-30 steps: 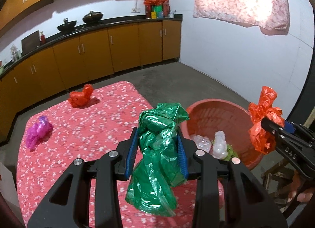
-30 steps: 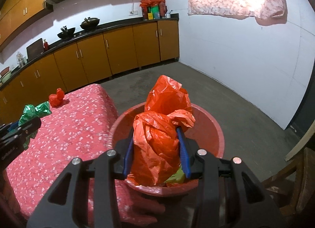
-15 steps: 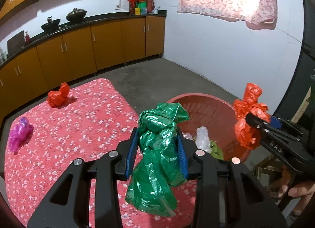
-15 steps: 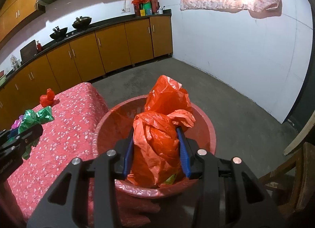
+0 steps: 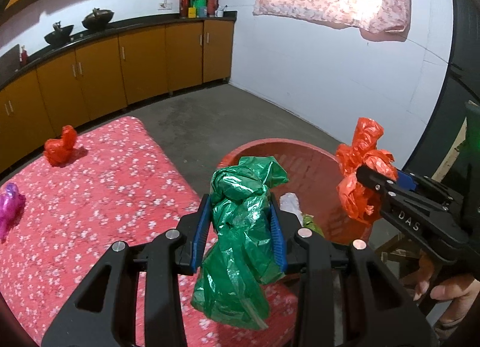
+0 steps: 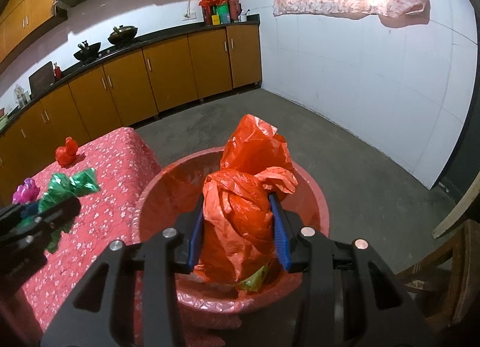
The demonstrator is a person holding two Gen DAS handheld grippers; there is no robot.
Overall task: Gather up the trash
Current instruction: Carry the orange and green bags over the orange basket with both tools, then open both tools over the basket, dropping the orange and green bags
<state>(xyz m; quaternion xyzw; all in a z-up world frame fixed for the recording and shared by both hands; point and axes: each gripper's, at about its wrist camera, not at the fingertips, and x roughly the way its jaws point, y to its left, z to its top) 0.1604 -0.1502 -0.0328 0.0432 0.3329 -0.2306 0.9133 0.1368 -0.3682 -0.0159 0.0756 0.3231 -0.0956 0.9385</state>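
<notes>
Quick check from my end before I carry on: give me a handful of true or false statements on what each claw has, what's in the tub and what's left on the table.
1. The left claw is shut on a green bag. True.
2. The right claw is open with nothing in it. False: it is shut on an orange bag, over the red tub.
3. The tub holds nothing yet. False: a clear bag and something green-yellow already lie inside.
4. A small red bag and a purple bag sit on the flowered tablecloth. True.
5. The green bag is already in the tub. False: the left claw holds it by the near rim.
</notes>
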